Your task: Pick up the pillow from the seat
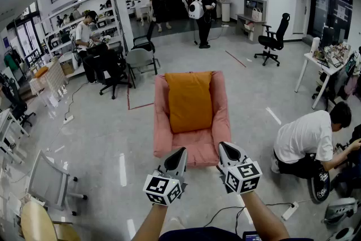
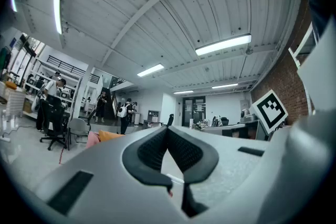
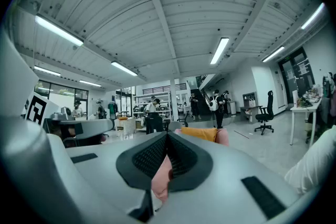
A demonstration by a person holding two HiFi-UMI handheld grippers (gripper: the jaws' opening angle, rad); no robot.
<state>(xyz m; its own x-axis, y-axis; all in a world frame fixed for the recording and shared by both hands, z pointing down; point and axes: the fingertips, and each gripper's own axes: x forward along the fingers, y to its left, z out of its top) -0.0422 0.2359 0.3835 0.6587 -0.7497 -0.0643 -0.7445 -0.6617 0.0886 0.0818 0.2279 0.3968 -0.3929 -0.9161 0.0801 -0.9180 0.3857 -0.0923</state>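
Rt side: person in white T-shirt [image 1: 307, 141] crouched low on grey floor [image 1: 101, 138], white power strip [image 1: 290, 211] w/ black cable nearby. Black swivel office chair [image 1: 274, 38] back rt, near cluttered white desk [image 1: 313, 59]. Grey plastic chair [image 1: 140, 59] back left; person w/ white backpack [image 1: 202, 11] standing beyond.

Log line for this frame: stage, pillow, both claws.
stage: before pickup | pillow: orange, on pink armchair, untouched | left claw: shut, empty | right claw: shut, empty
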